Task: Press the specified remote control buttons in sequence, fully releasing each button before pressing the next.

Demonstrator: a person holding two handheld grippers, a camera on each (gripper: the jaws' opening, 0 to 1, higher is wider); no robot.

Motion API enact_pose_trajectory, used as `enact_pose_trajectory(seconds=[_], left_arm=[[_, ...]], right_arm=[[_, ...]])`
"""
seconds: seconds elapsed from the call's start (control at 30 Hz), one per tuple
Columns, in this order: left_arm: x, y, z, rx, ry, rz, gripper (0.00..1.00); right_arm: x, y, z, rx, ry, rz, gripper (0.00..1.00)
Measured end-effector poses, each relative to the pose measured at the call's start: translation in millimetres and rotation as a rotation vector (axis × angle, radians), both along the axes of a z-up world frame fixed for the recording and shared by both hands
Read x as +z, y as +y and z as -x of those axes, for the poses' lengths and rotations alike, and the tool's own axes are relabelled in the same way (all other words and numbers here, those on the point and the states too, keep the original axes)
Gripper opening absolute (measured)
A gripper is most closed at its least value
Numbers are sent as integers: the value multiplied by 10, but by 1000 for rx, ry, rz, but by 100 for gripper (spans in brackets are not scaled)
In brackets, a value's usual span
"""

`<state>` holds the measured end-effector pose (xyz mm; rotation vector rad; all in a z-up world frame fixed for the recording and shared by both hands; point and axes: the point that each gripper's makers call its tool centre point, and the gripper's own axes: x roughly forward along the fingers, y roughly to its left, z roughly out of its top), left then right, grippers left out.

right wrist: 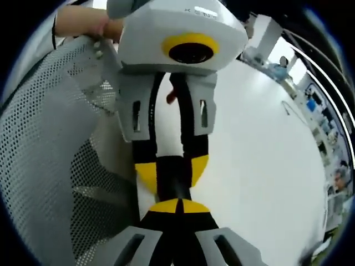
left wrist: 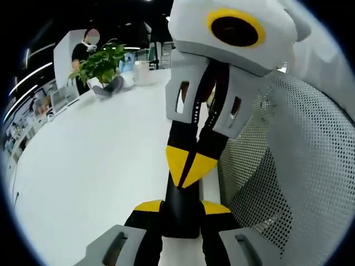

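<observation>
1. The remote control (left wrist: pixel 182 221), a slim black bar seen end-on, sits clamped between the yellow pads of the left gripper (left wrist: pixel 181 207) at the bottom of the left gripper view. Its buttons cannot be made out.
2. In the right gripper view the same remote control (right wrist: pixel 173 184) shows between the left gripper's (right wrist: pixel 172 169) jaws, which reach down from the top.
3. The left gripper pinches the remote, its jaws spread just as wide as the bar.
4. The right gripper (left wrist: pixel 189 166) has its yellow tips pressed together into one point, and that point rests on the remote's upper face.
5. From its own camera the right gripper (right wrist: pixel 178 206) shows its tips joined and touching the black bar.
6. A hand (right wrist: pixel 83 22) grips the left gripper's body.
7. Below both lies a white table (left wrist: pixel 94 166), beside a grey mesh chair back (left wrist: pixel 299 166).
8. At the table's far end stands a potted plant (left wrist: pixel 100 64), with a person (left wrist: pixel 83 52) in black behind it.
</observation>
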<state>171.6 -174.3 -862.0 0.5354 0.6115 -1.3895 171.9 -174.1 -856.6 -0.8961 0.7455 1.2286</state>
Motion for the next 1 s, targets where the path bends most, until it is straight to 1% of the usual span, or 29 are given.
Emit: enact_pose_trajectory(seconds=[0.03, 0.1, 0.17, 0.27, 0.33, 0.4, 0.53, 0.6, 0.63, 0.7, 0.77, 0.83, 0.9, 1.0], left_arm=[[0, -1, -1, 1, 0, 0, 25], [3, 0, -2, 1, 1, 1, 25], [3, 1, -4, 2, 1, 2, 25], [3, 2, -4, 2, 1, 2, 25], [2, 3, -3, 0, 0, -1, 25], [1, 3, -4, -1, 0, -4, 25], [4, 5, -3, -2, 2, 0, 25], [3, 4, -3, -3, 1, -1, 25], [4, 3, -3, -3, 2, -2, 25], [2, 4, -3, -3, 2, -3, 25], [2, 3, -1, -5, 1, -7, 25], [1, 0, 0, -8, -1, -16, 25], [-1, 1, 0, -15, -5, -21, 25], [1, 3, 0, -17, -2, -13, 25]], right_arm=[[2, -7, -7, -6, 5, -10, 0], [9, -6, -13, -40, 36, -46, 0], [13, -13, -18, -46, 43, -59, 0], [26, -3, -18, -84, 78, -116, 0], [34, -25, -13, -70, 80, -137, 0], [37, -13, 21, -58, 94, -159, 0], [43, 0, 92, -18, 109, -175, 8], [43, 1, 90, -8, 95, -180, 16], [41, -5, 87, -5, 94, -177, 17], [33, -37, 61, 1, 83, -167, 17], [30, -91, 23, -6, 87, -164, 19], [45, -141, -8, -20, 99, -176, 23], [63, -180, -26, -13, 99, -188, 27], [61, -278, -80, -18, 104, -187, 31]])
